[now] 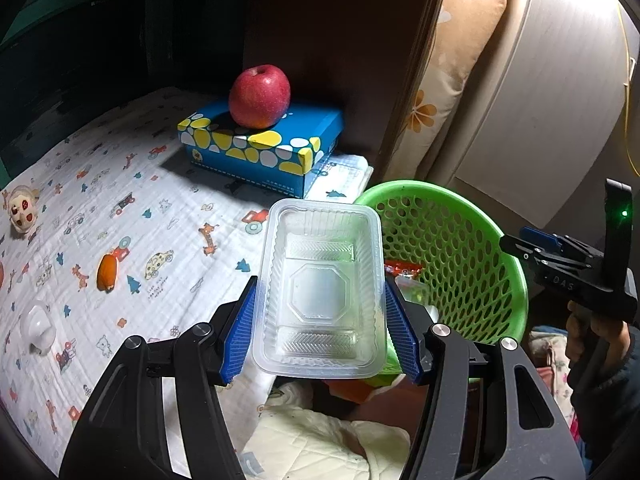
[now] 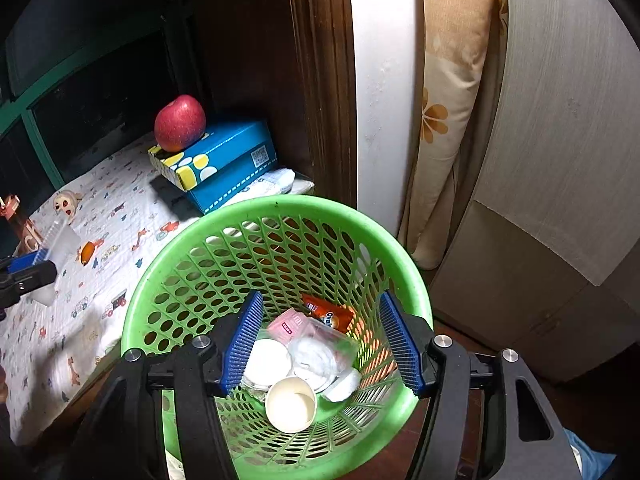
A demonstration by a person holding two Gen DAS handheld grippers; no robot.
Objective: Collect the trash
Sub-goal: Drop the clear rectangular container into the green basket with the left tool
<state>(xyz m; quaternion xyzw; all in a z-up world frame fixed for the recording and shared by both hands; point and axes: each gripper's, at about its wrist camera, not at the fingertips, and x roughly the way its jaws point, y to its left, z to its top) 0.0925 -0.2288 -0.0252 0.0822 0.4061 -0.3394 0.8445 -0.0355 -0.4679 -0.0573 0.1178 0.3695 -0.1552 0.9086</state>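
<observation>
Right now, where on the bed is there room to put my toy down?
The widest bare patch of printed sheet lies between the blue box with the apple and the orange scrap. The left edge is more crowded: a doll and a white piece.

Few things here can be read. In the right wrist view, an orange-red sachet [image 2: 329, 313] lying among the trash in the green basket [image 2: 224, 236] carries white letters that begin "Oval"; the rest of the word is hidden. Just beside it, a pink packet [image 2: 289, 325] bears a small red label whose characters are too small to make out. The blue tissue box [image 2: 236, 160] under the apple shows a QR code on its end face. In the left wrist view, the black body of the right claw [image 1: 568, 272] has faint letters reading "DAS". Small print along the tissue box's lower edge is illegible.
</observation>
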